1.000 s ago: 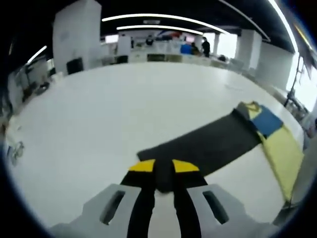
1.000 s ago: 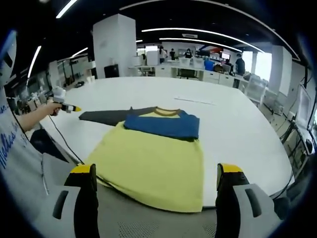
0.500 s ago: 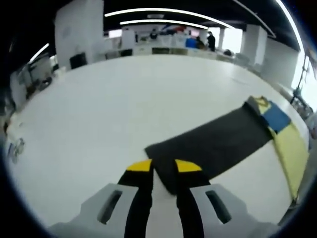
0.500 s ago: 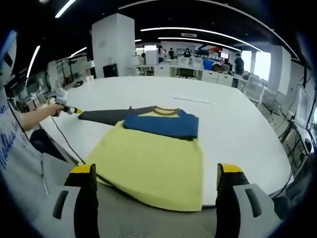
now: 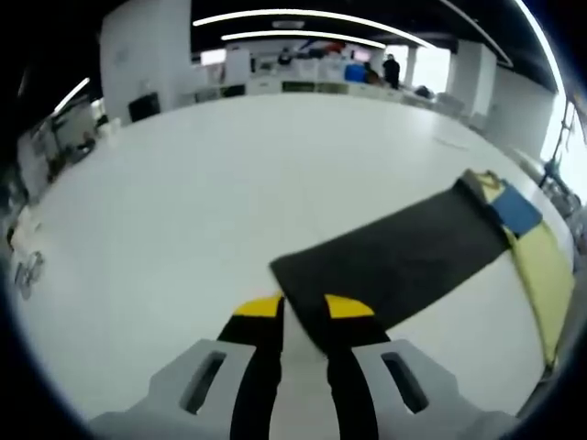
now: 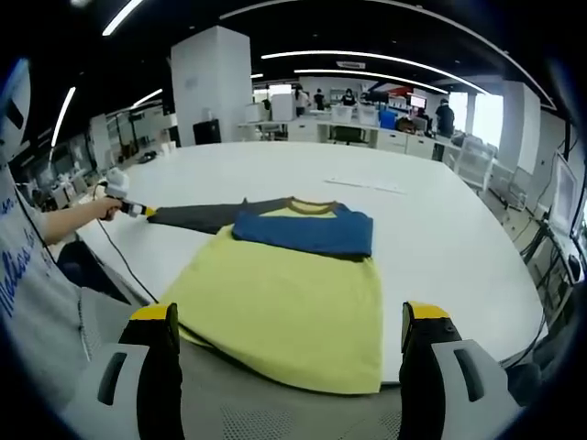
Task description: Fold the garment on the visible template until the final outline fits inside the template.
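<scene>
Surface: large white tabletop (image 6: 440, 229), smooth, broad, rounded at its edges. Room: open-plan office, white square pillar (image 6: 211, 87), long curved ceiling light strips (image 6: 367, 60), rows of desks with monitors at the far end (image 6: 348, 128), several people standing among them, bright window at the far right.

Garment (image 6: 284, 293): a long-sleeved shirt lying flat near the tabletop's near edge as seen in the right gripper view. Yellow body, hem toward the near edge; a blue sleeve (image 6: 307, 234) is folded across the chest; yellow collar (image 6: 307, 206) just above it. A dark grey sleeve (image 6: 197, 215) runs straight out toward the tabletop's left edge.

Left tool (image 5: 303, 312): black jaws with yellow tips, nearly together and clamped on the cuff end of the grey sleeve, cloth between the tips. Grey sleeve spread flat ahead of it across the white surface.

Right tool (image 6: 289, 344): jaws spread wide apart, nothing between them, held above the near edge of the tabletop, just short of the shirt hem.

View differences:
- Right gripper view gives the whole shirt outline, plus the person's arm (image 6: 69, 220) reaching from the left with the other tool at the sleeve end, a cable (image 6: 124, 266) trailing from it, and a white printed garment on the person's body.
- Left gripper view gives the cuff grip close up; the yellow body shows as a narrow strip at the right. It also shows the bare far stretch of tabletop.

No template outline can be made out on the surface in either view.
</scene>
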Demonstrator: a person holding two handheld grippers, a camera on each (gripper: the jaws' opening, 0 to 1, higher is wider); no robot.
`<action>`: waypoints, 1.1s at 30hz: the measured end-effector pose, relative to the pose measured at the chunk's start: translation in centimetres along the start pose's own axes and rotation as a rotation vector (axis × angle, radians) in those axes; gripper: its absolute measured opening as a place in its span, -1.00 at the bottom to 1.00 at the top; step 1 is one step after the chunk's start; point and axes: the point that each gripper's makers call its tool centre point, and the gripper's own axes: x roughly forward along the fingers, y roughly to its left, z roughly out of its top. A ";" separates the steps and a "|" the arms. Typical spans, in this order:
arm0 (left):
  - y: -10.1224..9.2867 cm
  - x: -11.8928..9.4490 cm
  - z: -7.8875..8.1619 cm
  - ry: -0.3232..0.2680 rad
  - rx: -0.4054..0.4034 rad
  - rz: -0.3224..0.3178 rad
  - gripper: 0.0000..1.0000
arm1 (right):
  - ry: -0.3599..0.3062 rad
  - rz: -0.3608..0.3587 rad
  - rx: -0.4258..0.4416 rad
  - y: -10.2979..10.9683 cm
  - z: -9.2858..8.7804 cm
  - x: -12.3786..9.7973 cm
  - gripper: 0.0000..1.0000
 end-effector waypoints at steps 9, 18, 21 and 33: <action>0.1 0.6 -0.4 0.017 0.015 0.000 -0.75 | 0.001 -0.009 0.003 -0.2 0.1 0.1 1.00; 0.2 0.8 -0.3 0.011 0.004 0.001 -0.70 | 0.004 -0.010 -0.006 -0.4 0.3 0.3 1.00; 0.0 0.8 -0.3 0.012 -0.004 -0.009 -0.75 | 0.005 -0.007 -0.010 -0.2 0.4 0.4 1.00; -0.2 0.8 -0.3 -0.002 -0.026 -0.028 -0.82 | 0.008 0.008 -0.028 0.2 0.6 0.8 1.00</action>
